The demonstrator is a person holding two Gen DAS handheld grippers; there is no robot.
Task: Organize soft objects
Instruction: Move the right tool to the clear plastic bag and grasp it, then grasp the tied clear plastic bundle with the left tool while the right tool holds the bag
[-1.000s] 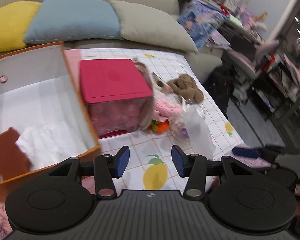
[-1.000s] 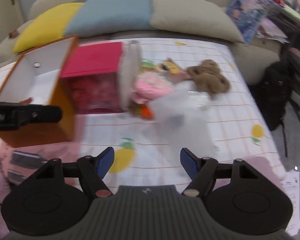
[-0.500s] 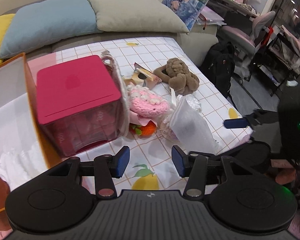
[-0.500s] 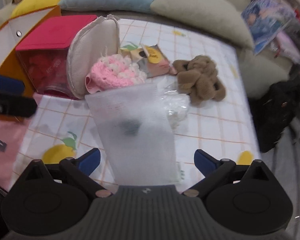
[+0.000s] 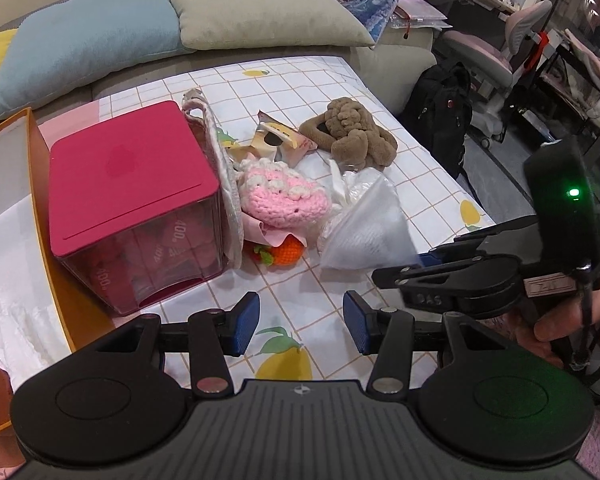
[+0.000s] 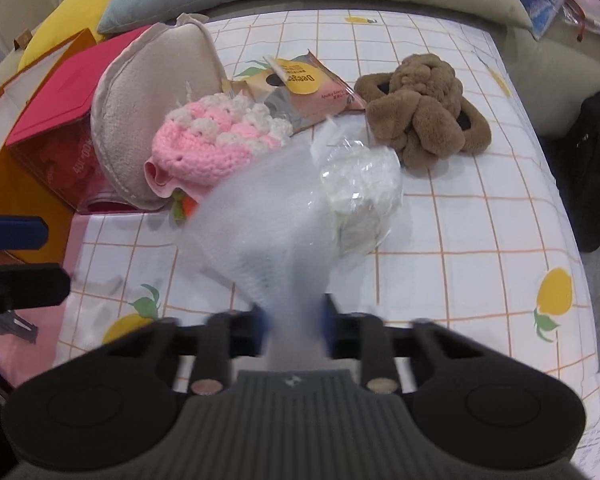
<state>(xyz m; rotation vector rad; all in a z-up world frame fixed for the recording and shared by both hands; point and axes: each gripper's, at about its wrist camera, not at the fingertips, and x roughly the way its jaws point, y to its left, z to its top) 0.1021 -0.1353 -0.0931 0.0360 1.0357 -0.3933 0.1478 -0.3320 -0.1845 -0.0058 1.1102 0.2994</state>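
Right now the right gripper is pinching the near end of a see-through plastic bag, with its blue pads pressed onto the bag from both sides. The picture is blurry there, so how tight the pinch is can't be told. The bag lies on the lemon-print sheet, and its far end touches a crinkly clear packet and sits just beside the pink knitted hat.

The left gripper hangs spread apart over the sheet and holds nothing. It looks like it is waiting for its turn.

The other soft things are in a little heap (all close together). A brown plush toy lies behind the bag. A beige pad leans on the red box, which is why it stands up on its edge. A small orange knitted toy peeks out from under the hat. A snack packet lies flat between the pad and the plush toy.

The open orange bin stands touching the red box, on the left. It seems the best place for the bag to go, since something white is already inside.
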